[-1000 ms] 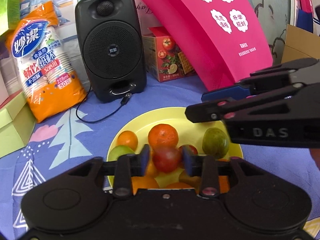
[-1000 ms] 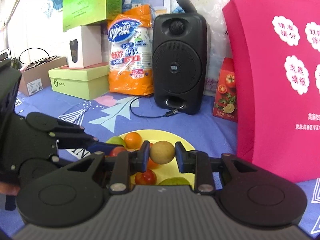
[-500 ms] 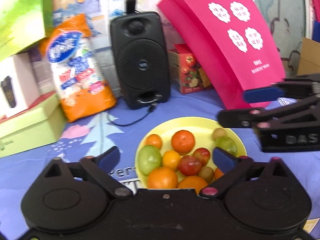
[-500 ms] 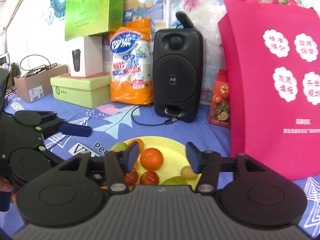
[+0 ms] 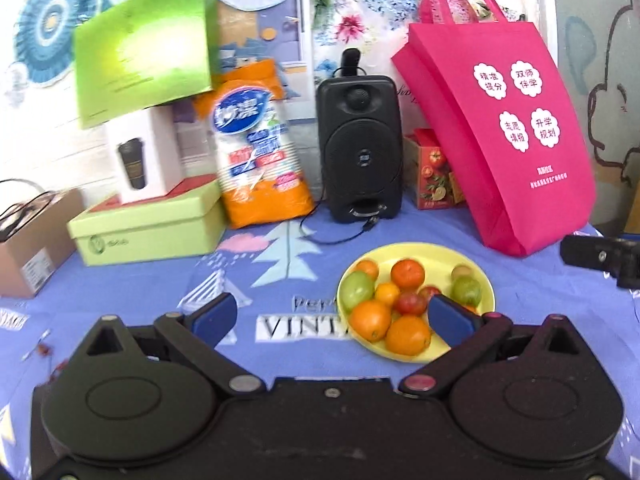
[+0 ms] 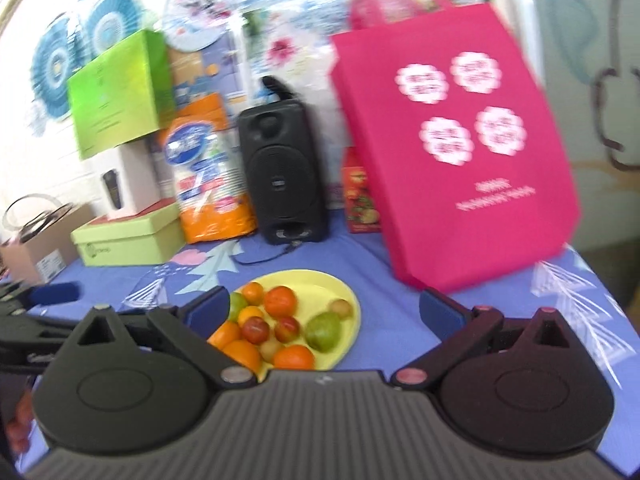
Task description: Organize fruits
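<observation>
Yellow plate (image 5: 478,276): holds your fruits (image 5: 406,274), resting on bench (image 5: 120,288).
Left gripper (image 5: 330,314): your jaws spread wide, empty.
Right gripper (image 6: 320,310): jaws just opened wide, empty.

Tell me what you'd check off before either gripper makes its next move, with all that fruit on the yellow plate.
1. Left gripper empty, wide open: ok.
2. Right gripper empty; jaws have just been opening: ok.
3. Fruit all on the yellow plate, none on the tablecloth: ok.
4. Both grippers clear of the plate: ok.
5. Speaker cable away from plate: ok.
6. More fruit outside these views: cannot tell.
</observation>
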A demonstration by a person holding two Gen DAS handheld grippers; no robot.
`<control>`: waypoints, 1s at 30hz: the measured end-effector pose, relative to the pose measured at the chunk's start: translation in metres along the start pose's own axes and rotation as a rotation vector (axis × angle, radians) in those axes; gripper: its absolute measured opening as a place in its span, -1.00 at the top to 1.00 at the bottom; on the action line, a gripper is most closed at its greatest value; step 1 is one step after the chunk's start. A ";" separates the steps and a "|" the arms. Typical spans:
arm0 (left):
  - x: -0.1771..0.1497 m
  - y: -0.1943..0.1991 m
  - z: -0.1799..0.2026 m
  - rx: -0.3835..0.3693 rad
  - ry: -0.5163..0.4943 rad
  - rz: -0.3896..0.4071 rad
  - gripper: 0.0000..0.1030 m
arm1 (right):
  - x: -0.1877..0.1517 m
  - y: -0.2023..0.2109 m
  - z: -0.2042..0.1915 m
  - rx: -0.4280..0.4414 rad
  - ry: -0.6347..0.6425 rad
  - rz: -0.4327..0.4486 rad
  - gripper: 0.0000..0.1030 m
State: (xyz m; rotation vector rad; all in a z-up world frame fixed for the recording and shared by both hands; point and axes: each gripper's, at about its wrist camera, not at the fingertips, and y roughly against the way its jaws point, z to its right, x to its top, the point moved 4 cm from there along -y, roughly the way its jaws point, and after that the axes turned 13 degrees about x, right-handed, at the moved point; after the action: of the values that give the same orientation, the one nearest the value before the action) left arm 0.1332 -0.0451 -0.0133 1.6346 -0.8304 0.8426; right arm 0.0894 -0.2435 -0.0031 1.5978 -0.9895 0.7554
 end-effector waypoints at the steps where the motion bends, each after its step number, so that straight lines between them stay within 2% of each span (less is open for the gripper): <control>1: -0.005 0.007 -0.002 -0.001 0.012 -0.002 -1.00 | -0.004 0.006 0.001 -0.025 -0.012 0.004 -1.00; 4: -0.022 0.027 -0.011 0.005 0.052 -0.007 -1.00 | -0.020 0.021 0.002 -0.089 -0.004 -0.006 -1.00; 10: -0.053 0.066 -0.017 0.080 0.022 0.027 -1.00 | -0.056 0.037 -0.011 -0.149 0.071 -0.028 -1.00; 16: -0.068 0.094 -0.023 0.074 0.037 0.048 -1.00 | -0.076 0.048 -0.026 -0.125 0.099 -0.038 -1.00; 24: -0.066 0.113 -0.024 0.017 0.059 0.082 -1.00 | -0.074 0.060 -0.043 -0.103 0.150 -0.021 -1.00; 26: -0.066 0.116 -0.023 0.038 0.056 0.105 -1.00 | -0.074 0.061 -0.044 -0.105 0.157 -0.026 -1.00; 28: -0.067 0.120 -0.025 0.096 0.079 0.132 -1.00 | -0.074 0.061 -0.045 -0.109 0.162 -0.030 -1.00; 30: -0.065 0.120 -0.027 0.076 0.091 0.123 -1.00 | -0.074 0.061 -0.046 -0.109 0.164 -0.031 -1.00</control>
State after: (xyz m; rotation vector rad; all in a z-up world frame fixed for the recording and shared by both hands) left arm -0.0060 -0.0346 -0.0059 1.6105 -0.8504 1.0385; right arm 0.0019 -0.1887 -0.0289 1.4301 -0.8708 0.7849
